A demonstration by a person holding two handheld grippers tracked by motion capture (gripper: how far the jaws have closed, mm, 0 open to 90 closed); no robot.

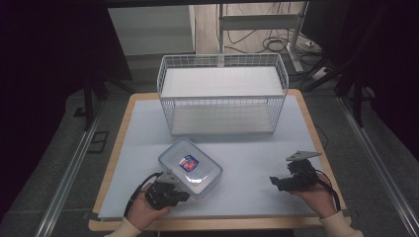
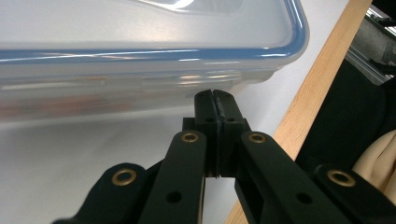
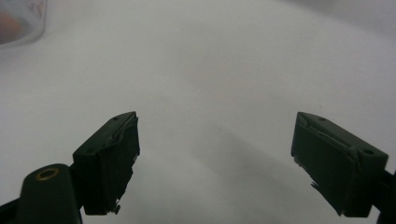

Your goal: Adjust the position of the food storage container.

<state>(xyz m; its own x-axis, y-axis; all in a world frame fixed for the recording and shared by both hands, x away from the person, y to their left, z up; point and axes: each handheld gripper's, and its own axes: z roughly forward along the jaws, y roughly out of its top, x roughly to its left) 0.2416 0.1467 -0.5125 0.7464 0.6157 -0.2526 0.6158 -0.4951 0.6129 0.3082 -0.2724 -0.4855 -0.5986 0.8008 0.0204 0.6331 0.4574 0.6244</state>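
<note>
a white wire basket (image 1: 222,94) stands at the far middle of the table (image 1: 121,133), on the white sheet (image 1: 252,163) that covers most of the top. the basket looks empty; only its white floor is seen through the wires. nearer to the person lies a clear plastic box (image 1: 190,167) with a blue-edged lid, turned at an angle to the table edge. the lid is on. a small red and blue label is on the lid, and i cannot tell what is inside the box.

the left gripper (image 1: 174,193) is held in the left hand (image 1: 143,212) at the near corner of the box. in the left gripper view its jaws are pressed together with no gap and nothing between them, and the tips (image 2: 215,95) stand right at the side wall of the box (image 2: 140,60), just under the blue rim. if they touch the wall or stop just short, i cannot tell.

the right gripper (image 1: 281,181) is held in the right hand (image 1: 316,195) at the right side of the sheet, well apart from the box. in the right gripper view its jaws are spread wide and hold nothing, with the white sheet (image 3: 210,93) under them. a corner of the box (image 3: 21,18) shows at the top left there.
</note>
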